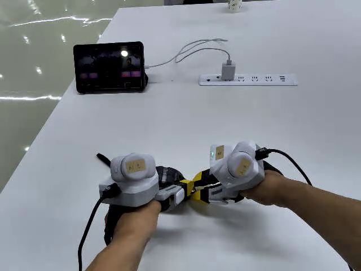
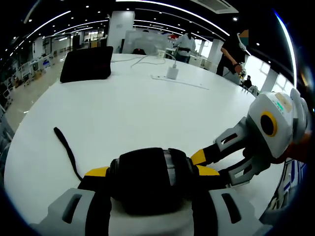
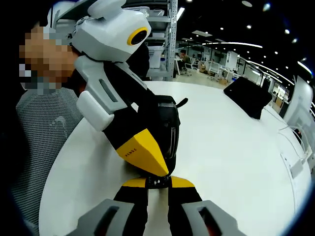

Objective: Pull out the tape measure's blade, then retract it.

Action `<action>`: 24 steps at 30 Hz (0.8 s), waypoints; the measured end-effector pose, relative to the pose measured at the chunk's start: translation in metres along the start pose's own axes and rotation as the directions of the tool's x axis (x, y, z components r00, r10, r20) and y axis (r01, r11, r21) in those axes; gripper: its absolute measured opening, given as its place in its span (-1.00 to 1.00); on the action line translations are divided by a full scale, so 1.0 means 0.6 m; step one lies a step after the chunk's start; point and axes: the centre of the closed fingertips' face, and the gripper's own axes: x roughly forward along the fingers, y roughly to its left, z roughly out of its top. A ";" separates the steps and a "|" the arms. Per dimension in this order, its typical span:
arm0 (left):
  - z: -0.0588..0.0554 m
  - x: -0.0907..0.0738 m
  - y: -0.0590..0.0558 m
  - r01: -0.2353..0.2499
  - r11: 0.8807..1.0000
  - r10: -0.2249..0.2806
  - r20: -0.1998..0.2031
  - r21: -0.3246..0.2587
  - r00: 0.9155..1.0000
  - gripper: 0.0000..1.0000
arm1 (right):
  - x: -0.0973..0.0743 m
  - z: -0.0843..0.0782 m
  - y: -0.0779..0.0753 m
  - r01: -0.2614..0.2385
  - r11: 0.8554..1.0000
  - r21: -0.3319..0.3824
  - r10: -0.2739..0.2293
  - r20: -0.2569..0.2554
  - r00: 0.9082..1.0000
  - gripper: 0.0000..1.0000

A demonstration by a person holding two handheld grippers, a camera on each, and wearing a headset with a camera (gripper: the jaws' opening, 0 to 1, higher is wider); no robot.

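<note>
Jaws of the left gripper clamp the black tape measure across its case, which sits on the white table near the front edge. We note the right gripper pinched closed on the blade tip at the case mouth, with no blade drawn out.

Right gripper: yellow-tipped jaws pinched on near edge of black tape measure. Left gripper clamps its body from left. White table.
</note>
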 end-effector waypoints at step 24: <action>0.001 -0.001 0.000 -0.004 1.000 0.004 -0.008 -0.020 1.000 0.28 | -0.002 0.000 -0.004 0.026 1.000 -0.010 -0.026 -0.027 0.999 -0.69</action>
